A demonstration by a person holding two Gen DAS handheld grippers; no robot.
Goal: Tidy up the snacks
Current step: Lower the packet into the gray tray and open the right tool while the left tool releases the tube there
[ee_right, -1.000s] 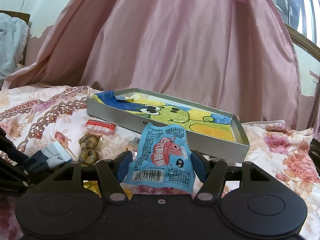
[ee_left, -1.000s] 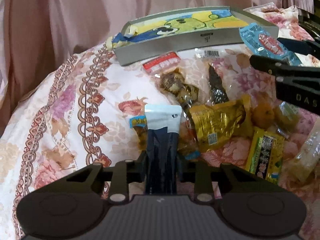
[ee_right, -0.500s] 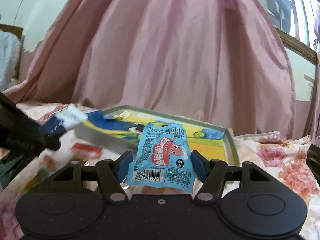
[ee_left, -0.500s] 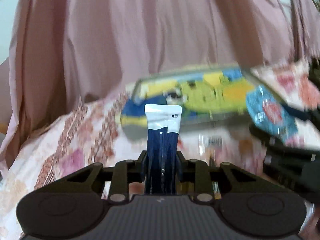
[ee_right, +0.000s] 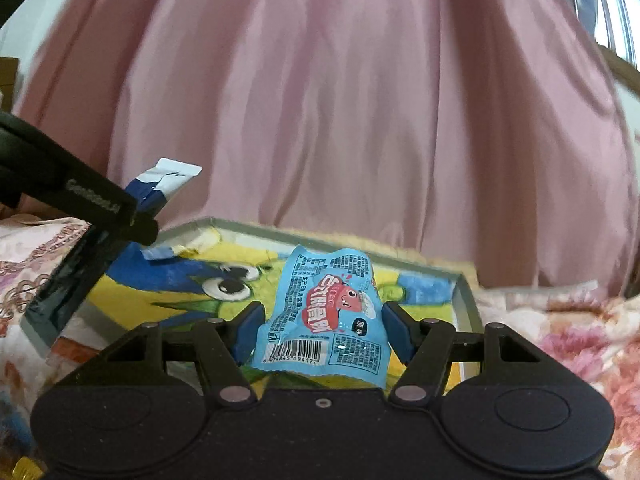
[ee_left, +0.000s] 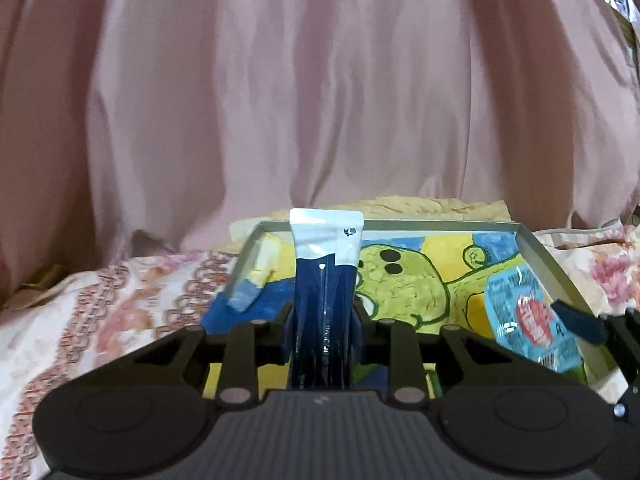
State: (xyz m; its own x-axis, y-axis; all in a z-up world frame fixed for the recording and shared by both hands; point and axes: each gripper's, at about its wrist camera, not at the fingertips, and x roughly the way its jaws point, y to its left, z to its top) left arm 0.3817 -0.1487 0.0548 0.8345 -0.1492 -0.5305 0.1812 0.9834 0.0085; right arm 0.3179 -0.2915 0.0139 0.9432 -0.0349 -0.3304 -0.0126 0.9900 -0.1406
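My left gripper (ee_left: 324,316) is shut on a dark blue snack stick with a white end (ee_left: 325,280) and holds it over the near left part of the metal tray (ee_left: 440,225), whose floor carries a yellow, green and blue cartoon picture. My right gripper (ee_right: 322,326) is shut on a light blue snack packet with red lettering (ee_right: 328,312), above the tray (ee_right: 466,300). The packet also shows in the left wrist view (ee_left: 528,320), over the tray's right side. The left gripper (ee_right: 132,216) with the blue stick (ee_right: 160,184) shows at left in the right wrist view.
The tray lies on a floral bedspread (ee_left: 100,312), which also shows in the right wrist view (ee_right: 568,332). A pink curtain (ee_left: 320,100) hangs close behind the tray. A yellow cloth (ee_left: 420,205) lies behind the tray's far rim.
Both grippers have lifted from the snack pile and moved forward with their snacks, from in front of the tray to over it. Both stay shut on what they hold.
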